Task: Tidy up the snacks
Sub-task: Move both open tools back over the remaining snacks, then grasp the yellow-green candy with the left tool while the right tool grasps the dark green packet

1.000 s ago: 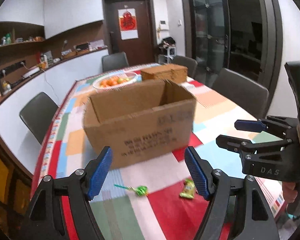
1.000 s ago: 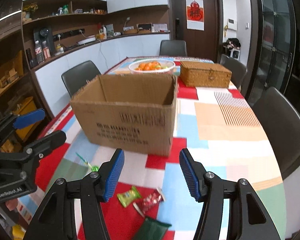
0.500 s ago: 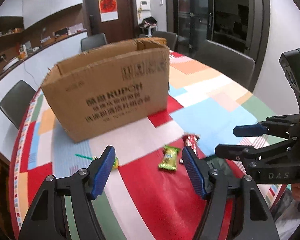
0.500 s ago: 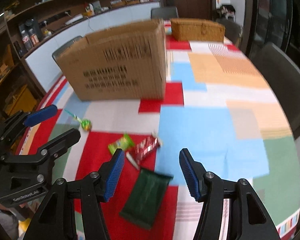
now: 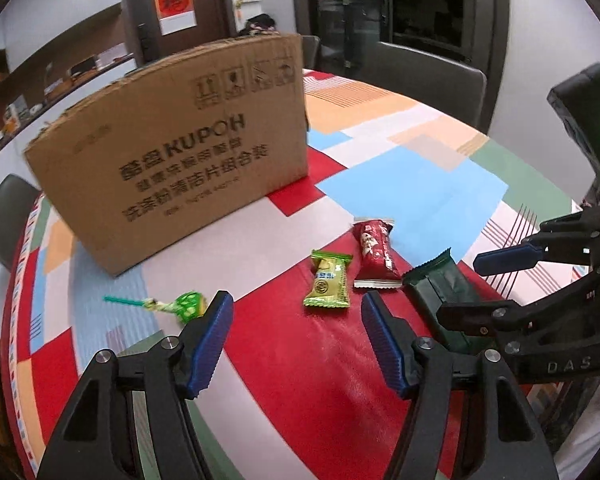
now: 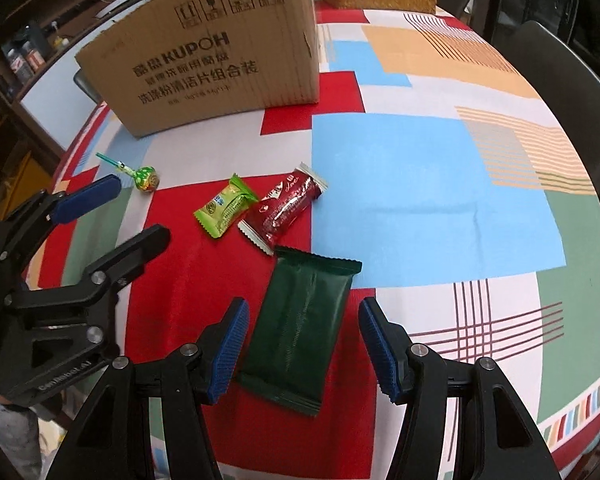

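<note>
Since the cardboard box (image 6: 208,48) faces away, we cannot see inside; four snacks lie on the counter (image 6: 420,184). Both tongs, left (image 5: 296,338) and right (image 6: 302,350), gape wide, empty; ours straddle the dark green packet (image 6: 304,328).

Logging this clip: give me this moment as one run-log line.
phase: approach | right tool: open over dark green packet | left tool: open, empty | red bar, green candy, lollipop: on tablecloth | carton: behind

A worktop (image 6: 440,184) is covered by a patchwork cloth of red, blue, green and orange. Grey chairs (image 5: 428,76) are set around it. A dark door (image 5: 172,12) bearing a red poster and wall shelving (image 6: 28,40) are seen behind.
</note>
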`<state>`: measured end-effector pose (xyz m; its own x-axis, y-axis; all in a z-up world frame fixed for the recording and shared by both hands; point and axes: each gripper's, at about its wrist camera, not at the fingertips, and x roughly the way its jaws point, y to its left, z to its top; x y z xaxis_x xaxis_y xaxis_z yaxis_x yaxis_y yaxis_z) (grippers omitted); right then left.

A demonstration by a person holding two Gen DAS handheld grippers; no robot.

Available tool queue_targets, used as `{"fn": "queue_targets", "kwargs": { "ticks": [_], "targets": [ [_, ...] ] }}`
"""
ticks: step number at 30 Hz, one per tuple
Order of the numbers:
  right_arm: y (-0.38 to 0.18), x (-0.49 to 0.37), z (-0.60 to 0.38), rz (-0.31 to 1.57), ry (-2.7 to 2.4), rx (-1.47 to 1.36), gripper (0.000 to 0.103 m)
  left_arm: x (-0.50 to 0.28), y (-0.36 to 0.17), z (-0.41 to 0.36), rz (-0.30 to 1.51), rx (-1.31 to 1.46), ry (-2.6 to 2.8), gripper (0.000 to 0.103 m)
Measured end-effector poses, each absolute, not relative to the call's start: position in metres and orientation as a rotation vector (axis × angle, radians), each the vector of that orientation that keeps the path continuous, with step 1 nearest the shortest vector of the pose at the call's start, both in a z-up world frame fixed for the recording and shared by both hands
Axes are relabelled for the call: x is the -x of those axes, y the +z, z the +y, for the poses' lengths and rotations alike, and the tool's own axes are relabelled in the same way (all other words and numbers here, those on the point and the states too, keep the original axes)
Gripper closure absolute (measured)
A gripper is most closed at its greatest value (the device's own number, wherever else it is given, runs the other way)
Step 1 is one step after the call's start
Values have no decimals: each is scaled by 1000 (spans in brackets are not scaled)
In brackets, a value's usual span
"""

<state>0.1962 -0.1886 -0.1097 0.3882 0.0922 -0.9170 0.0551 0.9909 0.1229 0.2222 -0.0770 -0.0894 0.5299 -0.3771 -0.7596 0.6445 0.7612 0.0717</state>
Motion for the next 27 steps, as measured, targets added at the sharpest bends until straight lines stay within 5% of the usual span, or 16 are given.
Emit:
{"fn": "queue_targets", "kwargs": {
  "ticks": [15, 24, 27],
  "targets": [
    [-121, -201, -177, 1193, -21, -106, 46, -252, -118, -102, 880, -327, -636, 47],
    [-125, -207, -177, 1156, -59, -62, 56, -260, -123, -104, 913, -294, -624, 55],
    [-126, -209, -178, 1138, -62, -57, 57, -259, -123, -104, 917, -288, -632, 65]
  ]
}}
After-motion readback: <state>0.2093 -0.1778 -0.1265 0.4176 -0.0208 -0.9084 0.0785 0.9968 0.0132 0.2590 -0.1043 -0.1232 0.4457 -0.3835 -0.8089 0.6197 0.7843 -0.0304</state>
